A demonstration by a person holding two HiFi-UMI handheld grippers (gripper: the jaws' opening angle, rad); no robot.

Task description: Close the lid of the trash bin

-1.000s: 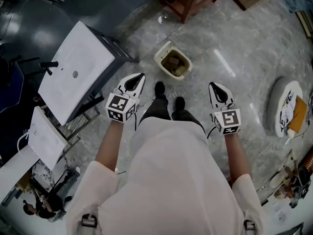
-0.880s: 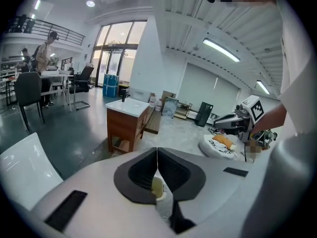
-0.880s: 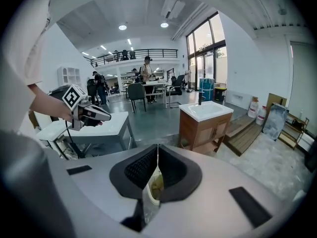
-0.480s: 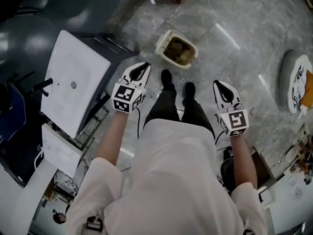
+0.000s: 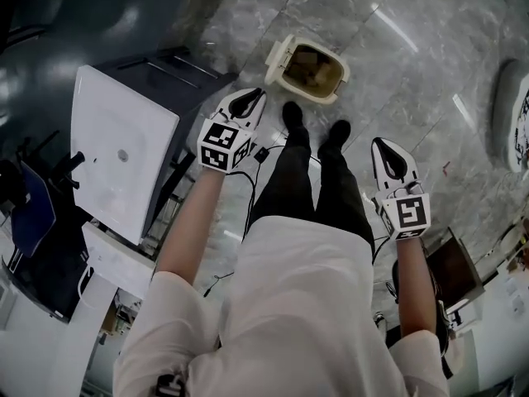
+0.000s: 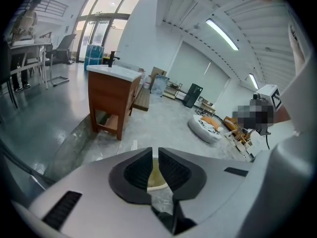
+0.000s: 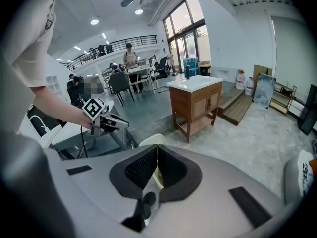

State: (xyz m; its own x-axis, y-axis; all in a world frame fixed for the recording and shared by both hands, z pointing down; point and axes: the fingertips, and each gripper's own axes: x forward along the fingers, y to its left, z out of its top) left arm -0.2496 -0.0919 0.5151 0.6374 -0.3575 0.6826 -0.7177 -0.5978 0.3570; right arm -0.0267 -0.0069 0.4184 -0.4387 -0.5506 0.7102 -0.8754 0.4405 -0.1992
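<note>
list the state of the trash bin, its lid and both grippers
trash bin: open, brownish contents showing inside
lid: raised at the bin's side, not closed
left gripper: jaws shut, holding nothing
right gripper: jaws shut, holding nothing

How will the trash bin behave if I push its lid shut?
The trash bin looks small and thin-walled, so probably light; it may slide on the glossy floor. Its lid stands open at one side, likely hinged, so it should swing over rather than flex.
</note>
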